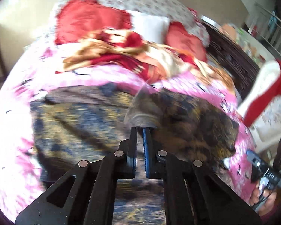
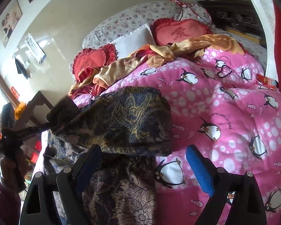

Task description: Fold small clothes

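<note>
A dark blue and gold patterned garment (image 2: 121, 120) lies on the pink penguin blanket (image 2: 224, 112), partly folded over itself. In the left wrist view my left gripper (image 1: 140, 130) is shut on an edge of this garment (image 1: 187, 127) and lifts it; the view is motion-blurred. The left gripper also shows at the far left of the right wrist view (image 2: 7, 136), pulling a stretched corner. My right gripper (image 2: 143, 150) is open, its blue pads (image 2: 198, 168) spread over the garment's near part without holding it. It shows in the left wrist view too (image 1: 260, 166).
Red heart cushions (image 2: 178, 31), a white pillow (image 2: 133, 41) and an orange-red blanket (image 2: 187, 46) lie at the bed's head. A dark carved headboard (image 2: 234, 18) is at the right. A wall with a calendar (image 2: 33, 46) is at the left.
</note>
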`<state>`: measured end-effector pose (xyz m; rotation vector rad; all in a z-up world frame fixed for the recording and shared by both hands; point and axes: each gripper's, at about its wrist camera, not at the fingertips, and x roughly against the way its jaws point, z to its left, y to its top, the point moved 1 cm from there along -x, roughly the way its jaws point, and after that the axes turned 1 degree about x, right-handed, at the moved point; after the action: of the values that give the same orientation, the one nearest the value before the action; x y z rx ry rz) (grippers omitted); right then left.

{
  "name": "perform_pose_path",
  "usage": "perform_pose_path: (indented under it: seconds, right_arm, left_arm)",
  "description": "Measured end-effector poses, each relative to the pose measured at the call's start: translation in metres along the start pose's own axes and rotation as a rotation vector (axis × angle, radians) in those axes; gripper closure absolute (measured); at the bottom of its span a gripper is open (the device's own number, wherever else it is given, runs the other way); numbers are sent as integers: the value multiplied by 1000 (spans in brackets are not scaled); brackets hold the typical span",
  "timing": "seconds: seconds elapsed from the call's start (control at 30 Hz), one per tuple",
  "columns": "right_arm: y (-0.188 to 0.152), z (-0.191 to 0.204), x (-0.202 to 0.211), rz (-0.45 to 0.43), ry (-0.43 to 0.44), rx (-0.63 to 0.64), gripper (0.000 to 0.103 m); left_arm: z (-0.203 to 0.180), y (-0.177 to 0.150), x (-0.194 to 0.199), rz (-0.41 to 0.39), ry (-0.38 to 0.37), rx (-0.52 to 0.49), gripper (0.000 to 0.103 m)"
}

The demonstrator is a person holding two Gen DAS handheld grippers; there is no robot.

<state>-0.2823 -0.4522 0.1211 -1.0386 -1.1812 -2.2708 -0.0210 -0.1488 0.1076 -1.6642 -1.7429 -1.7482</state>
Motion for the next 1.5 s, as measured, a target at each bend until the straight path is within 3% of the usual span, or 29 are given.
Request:
perform_pose_path:
  seconds: [0.13, 0.27, 0.37, 0.4, 0.43, 0.5, 0.53, 0.7, 0.77, 0.83, 0.9, 0.97, 1.2, 1.37, 1.5]
  right_arm:
    - [-4, 3, -4, 21, -7, 27, 12]
    - [-6, 5, -10, 39, -7, 23, 12]
    - [-7, 5, -11, 39, 11, 2, 12]
    - [-8, 6, -10, 40, 15, 1, 12]
    - [-9, 7, -10, 43, 16, 5, 12]
    - [-10, 9, -10, 51, 15, 12, 12]
    - [-11, 9, -10, 54, 15, 13, 12]
    - [-13, 2, -9, 54, 18, -13, 12]
    - [-13, -2, -10, 56, 19, -28, 12]
    - [-13, -7, -10, 55, 20, -44, 12]
    - [-12, -11, -8, 47, 21, -54, 12]
    - [-11, -14, -5, 34, 20, -56, 12]
    - [-15, -27, 2, 7, 44, -85, 12]
    - [-18, -17, 3, 1, 75, -34, 12]
    - [-16, -3, -1, -11, 78, 9, 12]
  left_arm:
    - [38, 0, 10, 3, -13, 120, 98]
    - [43, -8, -1, 35, -13, 136, 97]
    - [43, -12, -17, 72, -60, 163, 94]
    - [40, -11, -23, 76, -72, 162, 83]
    - [38, -10, -28, 75, -74, 155, 60]
    - [31, -8, -37, 64, -49, 125, 33]
    - [27, -6, -42, 55, -22, 102, 33]
    - [11, -5, -80, 157, 22, 4, 33]
    - [4, -8, -90, 188, 50, -42, 38]
    - [-2, -9, -93, 221, 61, -72, 89]
    - [-5, -6, -84, 231, 39, -54, 90]
    - [-14, 3, -62, 188, 17, -81, 91]
    - [-60, 75, 59, -19, -112, -123, 92]
    - [-103, 134, 145, -166, -172, -150, 92]
    - [-137, 163, 189, -250, -158, -194, 92]
